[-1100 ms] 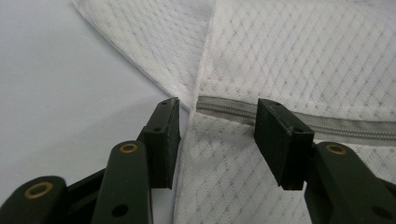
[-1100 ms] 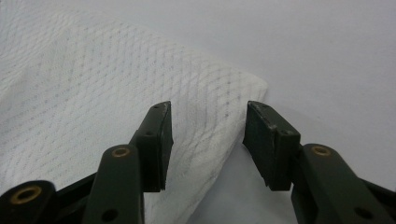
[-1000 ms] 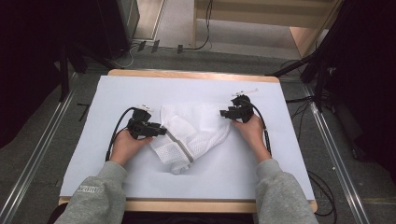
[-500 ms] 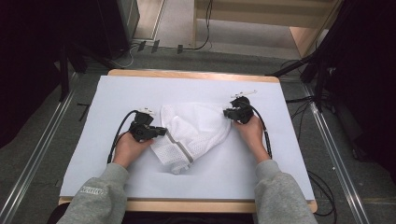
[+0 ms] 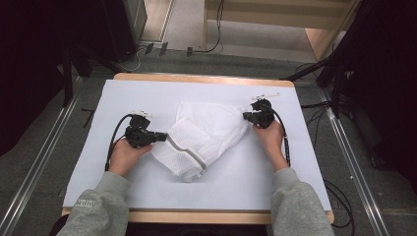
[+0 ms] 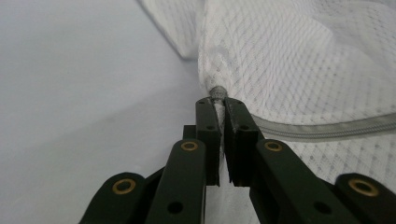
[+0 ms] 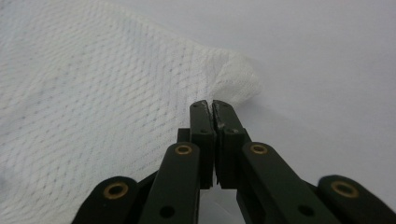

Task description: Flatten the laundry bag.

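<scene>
White mesh laundry bag (image 5: 206,137) lay crumpled near middle of white sheet (image 5: 98,172) covering table (image 5: 196,78), grey zipper (image 6: 327,128) running along its near edge. Left gripper (image 5: 160,136) at bag's left side: jaws had just been closing, now pinched on bag at zipper end, fabric between pads. Right gripper (image 5: 247,116) at bag's right corner: jaws had just been closing, now clamped on mesh corner. 2 hands (image 5: 125,155) rested on sheet.
</scene>
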{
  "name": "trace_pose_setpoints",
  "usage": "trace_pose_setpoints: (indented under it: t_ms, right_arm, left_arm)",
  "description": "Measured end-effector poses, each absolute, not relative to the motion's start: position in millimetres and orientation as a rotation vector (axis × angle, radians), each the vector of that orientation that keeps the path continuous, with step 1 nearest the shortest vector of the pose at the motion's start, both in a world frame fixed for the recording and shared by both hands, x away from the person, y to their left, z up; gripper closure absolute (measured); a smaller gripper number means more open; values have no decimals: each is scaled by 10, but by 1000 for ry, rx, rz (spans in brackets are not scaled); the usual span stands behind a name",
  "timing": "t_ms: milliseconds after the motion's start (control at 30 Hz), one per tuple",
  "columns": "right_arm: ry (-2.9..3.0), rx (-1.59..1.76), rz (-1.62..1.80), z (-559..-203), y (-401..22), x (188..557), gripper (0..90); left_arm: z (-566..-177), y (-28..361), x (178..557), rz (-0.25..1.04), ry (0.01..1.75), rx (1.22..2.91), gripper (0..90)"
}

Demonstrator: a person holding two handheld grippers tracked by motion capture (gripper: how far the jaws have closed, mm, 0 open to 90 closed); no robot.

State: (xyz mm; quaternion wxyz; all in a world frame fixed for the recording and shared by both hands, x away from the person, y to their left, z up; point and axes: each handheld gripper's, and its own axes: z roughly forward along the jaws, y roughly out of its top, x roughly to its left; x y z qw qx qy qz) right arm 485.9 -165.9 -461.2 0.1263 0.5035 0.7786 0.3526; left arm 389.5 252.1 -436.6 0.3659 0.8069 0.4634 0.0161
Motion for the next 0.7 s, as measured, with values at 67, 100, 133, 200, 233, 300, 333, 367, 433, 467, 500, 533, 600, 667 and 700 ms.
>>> trace_pose_setpoints:
  t_ms: [67, 100, 133, 200, 233, 300, 333, 367, 433, 467, 500, 533, 600, 667, 700]
  right_arm:
    - [2248, 1475, 1039, -4590, -1727, 4864, 896]
    - [2238, 1486, 1046, -4580, -1753, 4864, 897]
    - [2232, 1488, 1049, -4575, -1774, 4865, 896]
    - [2225, 1500, 1053, -4566, -1803, 4866, 896]
    - [2221, 1503, 1053, -4563, -1809, 4868, 896]
    - [2221, 1501, 1056, -4554, -1809, 4872, 896]
    - [2219, 1489, 1055, -4550, -1806, 4878, 896]
    - [2218, 1489, 1056, -4543, -1799, 4881, 896]
    - [2210, 1489, 1063, -4537, -1788, 4895, 896]
    - [2210, 1489, 1063, -4537, -1788, 4895, 896]
    - [2212, 1498, 1064, -4535, -1777, 4907, 896]
    - [2217, 1499, 1075, -4540, -1769, 4916, 896]
    - [2222, 1503, 1080, -4541, -1754, 4923, 896]
    - [2233, 1485, 1114, -4535, -1684, 4932, 896]
    - [2235, 1476, 1119, -4531, -1654, 4930, 896]
  left_arm:
    - [-4335, 2573, 3853, 41, 1199, 2070, 866]
    - [-4325, 2599, 3828, 32, 1207, 2063, 866]
    - [-4325, 2599, 3828, 32, 1207, 2063, 866]
    - [-4314, 2676, 3749, 10, 1219, 2060, 866]
    - [-4316, 2693, 3721, 12, 1229, 2057, 866]
    - [-4318, 2713, 3698, 9, 1233, 2058, 866]
    - [-4319, 2754, 3650, 9, 1247, 2060, 865]
    - [-4323, 2777, 3626, 9, 1251, 2052, 865]
    - [-4328, 2846, 3588, 14, 1269, 2049, 866]
    - [-4328, 2846, 3588, 14, 1269, 2049, 867]
    - [-4331, 2888, 3571, 16, 1281, 2040, 867]
    - [-4332, 2934, 3559, 21, 1294, 2032, 868]
    - [-4328, 3019, 3548, 36, 1317, 2012, 885]
    - [-4328, 3121, 3550, 56, 1352, 1989, 888]
    - [-4332, 3150, 3554, 56, 1362, 1983, 888]
